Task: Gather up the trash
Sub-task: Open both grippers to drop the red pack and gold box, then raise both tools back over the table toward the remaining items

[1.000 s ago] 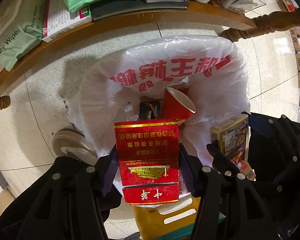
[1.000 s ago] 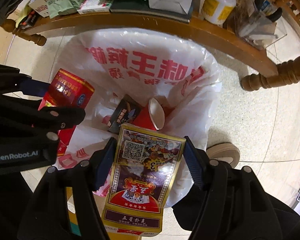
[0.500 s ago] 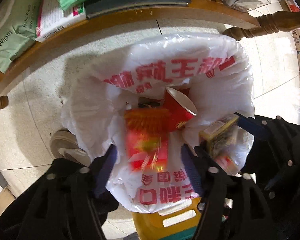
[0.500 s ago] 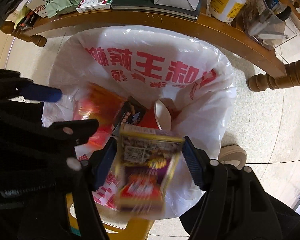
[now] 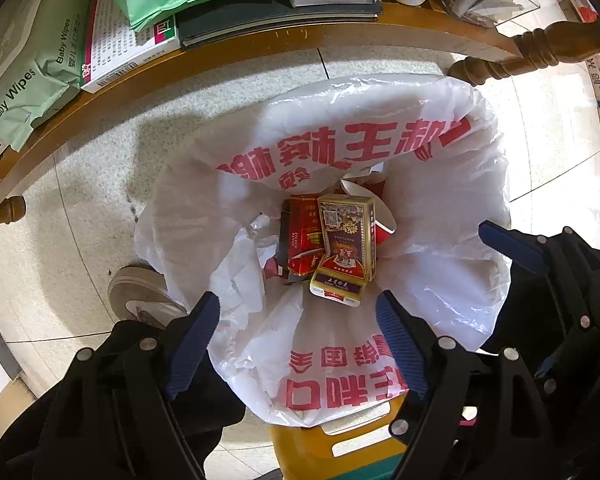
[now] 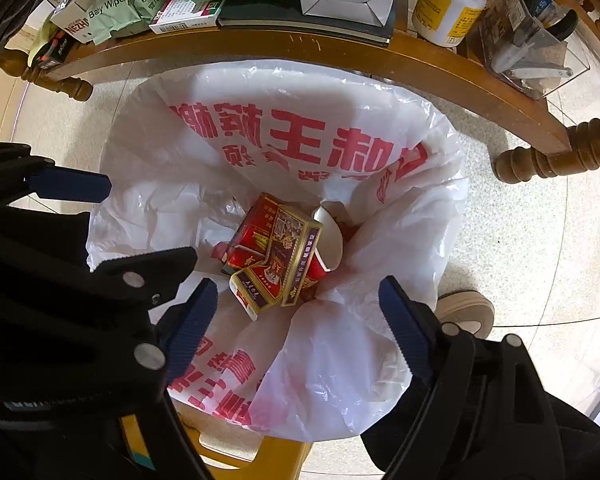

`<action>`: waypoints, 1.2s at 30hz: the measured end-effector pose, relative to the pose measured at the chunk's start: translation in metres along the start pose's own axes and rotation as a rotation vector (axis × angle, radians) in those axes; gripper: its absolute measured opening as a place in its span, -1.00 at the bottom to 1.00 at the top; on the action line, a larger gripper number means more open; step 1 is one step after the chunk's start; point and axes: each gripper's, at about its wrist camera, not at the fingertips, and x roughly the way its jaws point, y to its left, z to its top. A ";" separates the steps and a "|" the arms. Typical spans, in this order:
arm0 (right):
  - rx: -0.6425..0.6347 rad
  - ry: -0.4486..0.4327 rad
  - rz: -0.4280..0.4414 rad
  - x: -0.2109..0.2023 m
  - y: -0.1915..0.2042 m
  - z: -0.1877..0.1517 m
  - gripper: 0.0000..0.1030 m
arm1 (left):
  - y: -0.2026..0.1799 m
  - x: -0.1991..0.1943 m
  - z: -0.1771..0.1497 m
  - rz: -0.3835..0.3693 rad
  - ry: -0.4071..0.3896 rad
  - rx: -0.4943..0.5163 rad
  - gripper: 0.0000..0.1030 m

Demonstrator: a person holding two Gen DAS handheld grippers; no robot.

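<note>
Both claws, left claw (image 5: 298, 320) and right claw (image 6: 296, 304), have just opened and hang empty. Directly below them in the bag (image 5: 440, 272) lie a red carton (image 5: 302, 236) and a card box (image 5: 346, 246). Both look light, stiff and crushable, best pinched across their flat faces.

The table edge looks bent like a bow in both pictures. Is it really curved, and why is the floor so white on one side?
Left wrist view: the table edge bows from fisheye distortion, so its true shape can't be told; the floor at right is washed out by glare. Right wrist view: same bowing, and the bag shines in patches. Both are sharp; the boxes show no blur.
</note>
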 end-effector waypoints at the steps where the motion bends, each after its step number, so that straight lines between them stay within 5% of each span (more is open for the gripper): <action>1: 0.000 -0.001 -0.001 0.000 0.000 0.000 0.57 | 0.000 0.000 0.000 0.000 0.000 -0.001 0.52; 12: -0.002 0.001 0.005 -0.002 0.001 -0.001 0.57 | 0.002 -0.006 -0.002 0.022 -0.009 -0.010 0.62; 19: -0.069 -0.034 -0.010 -0.044 -0.001 -0.016 0.59 | 0.001 -0.043 -0.033 0.063 -0.066 0.007 0.66; 25: -0.212 -0.140 -0.010 -0.136 0.001 -0.045 0.60 | 0.000 -0.115 -0.081 0.062 -0.139 0.065 0.66; 28: -0.292 -0.203 -0.014 -0.201 -0.006 -0.052 0.70 | 0.005 -0.180 -0.100 0.062 -0.187 0.081 0.67; 36: -0.469 -0.325 -0.080 -0.352 -0.019 -0.027 0.79 | -0.026 -0.341 -0.098 0.161 -0.350 0.171 0.85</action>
